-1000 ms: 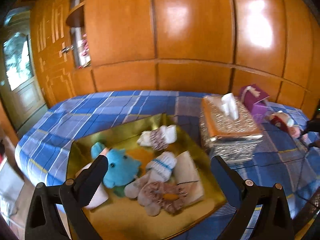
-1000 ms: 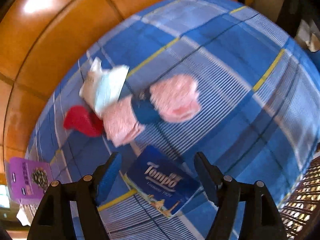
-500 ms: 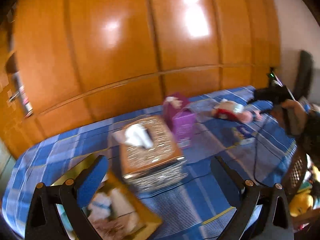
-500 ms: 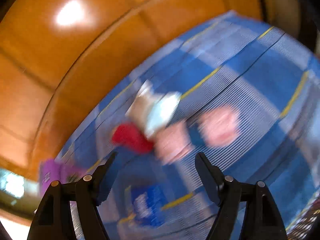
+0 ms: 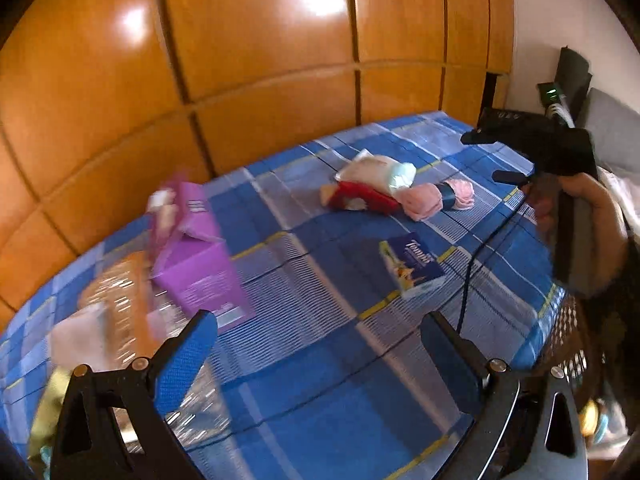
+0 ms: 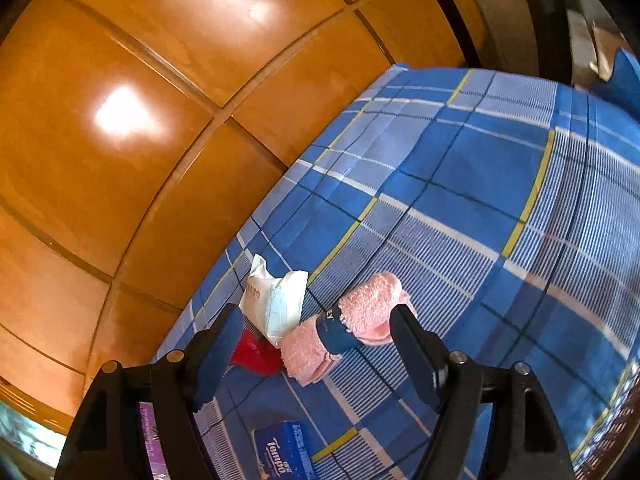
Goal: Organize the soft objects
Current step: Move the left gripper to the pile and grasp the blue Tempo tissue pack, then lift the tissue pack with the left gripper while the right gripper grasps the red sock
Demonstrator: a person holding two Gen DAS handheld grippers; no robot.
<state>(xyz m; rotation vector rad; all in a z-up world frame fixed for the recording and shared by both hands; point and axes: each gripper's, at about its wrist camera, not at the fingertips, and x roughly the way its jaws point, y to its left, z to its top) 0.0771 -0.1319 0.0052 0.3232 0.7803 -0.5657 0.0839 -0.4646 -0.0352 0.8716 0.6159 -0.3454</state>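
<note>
Left gripper (image 5: 318,354): jaws spread wide, nothing between the pads. A second ago its camera looked down on the gold tray of plush toys and socks; that tray now shows only as a blurred gold edge (image 5: 48,408) at the lower left. The silver tissue holder (image 5: 120,300), formerly right of centre, sits smeared at the left margin. The purple box (image 5: 200,260) stands just beside it. The view has swung rightward across the blue plaid cloth (image 5: 320,400).

Task items: the pink rolled towel (image 5: 436,198) with its dark blue band lies near the far right part of the cloth, touching a red item (image 5: 360,198). A white and pale blue packet (image 5: 380,170) rests partly on top of both. The blue Tempo tissue pack (image 5: 412,266) lies apart, nearer the camera.

Right gripper (image 6: 316,350): jaws released and wide, holding nothing, opening unchanged from the earlier frames. In the left wrist view a hand (image 5: 584,224) grips its black handle above the cloth's right edge. A second ago its camera showed the towel (image 6: 352,328) high in frame and the Tempo pack (image 6: 284,454) between the fingers; now the towel appears between the fingertips, not touched, and the pack is at the bottom edge. The packet (image 6: 276,300) and red item (image 6: 256,354) sit to the towel's left.
</note>
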